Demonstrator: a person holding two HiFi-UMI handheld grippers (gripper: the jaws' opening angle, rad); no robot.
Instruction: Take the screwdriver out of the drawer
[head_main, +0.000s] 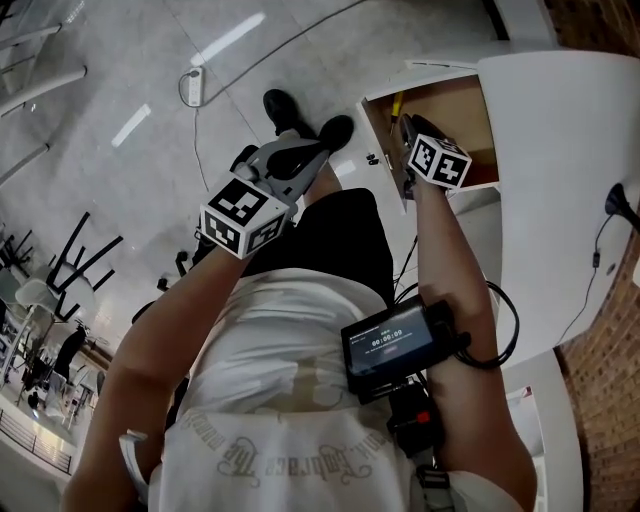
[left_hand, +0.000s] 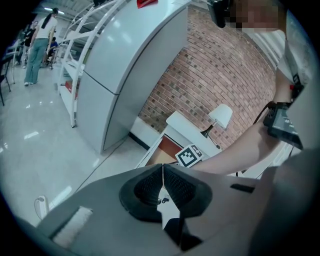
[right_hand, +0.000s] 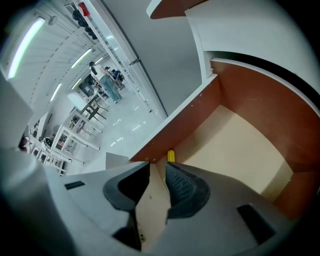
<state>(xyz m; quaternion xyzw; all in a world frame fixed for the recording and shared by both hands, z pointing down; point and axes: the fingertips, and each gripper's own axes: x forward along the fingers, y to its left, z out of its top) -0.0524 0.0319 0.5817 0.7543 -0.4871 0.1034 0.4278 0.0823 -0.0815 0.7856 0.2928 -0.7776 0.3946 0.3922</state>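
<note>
The white drawer (head_main: 455, 105) stands pulled open, showing its pale wooden floor (right_hand: 240, 145) and brown inner walls. The screwdriver shows only as a yellow handle (head_main: 397, 103) lying along the drawer's near side wall. In the right gripper view its yellow end (right_hand: 171, 155) pokes out just beyond the fingertips. My right gripper (head_main: 405, 135) (right_hand: 157, 167) reaches into the drawer, its jaws open by a narrow gap with bare drawer floor between them. My left gripper (head_main: 305, 150) (left_hand: 163, 172) hangs outside the drawer over the floor, its pads pressed together on nothing.
The white curved desk top (head_main: 560, 180) overhangs the drawer, with a lamp (left_hand: 220, 116) and a cable on it. A brick wall (left_hand: 215, 70) lies behind it. A power strip (head_main: 194, 88) lies on the tiled floor, and the person's shoes (head_main: 290, 112) stand below the drawer front.
</note>
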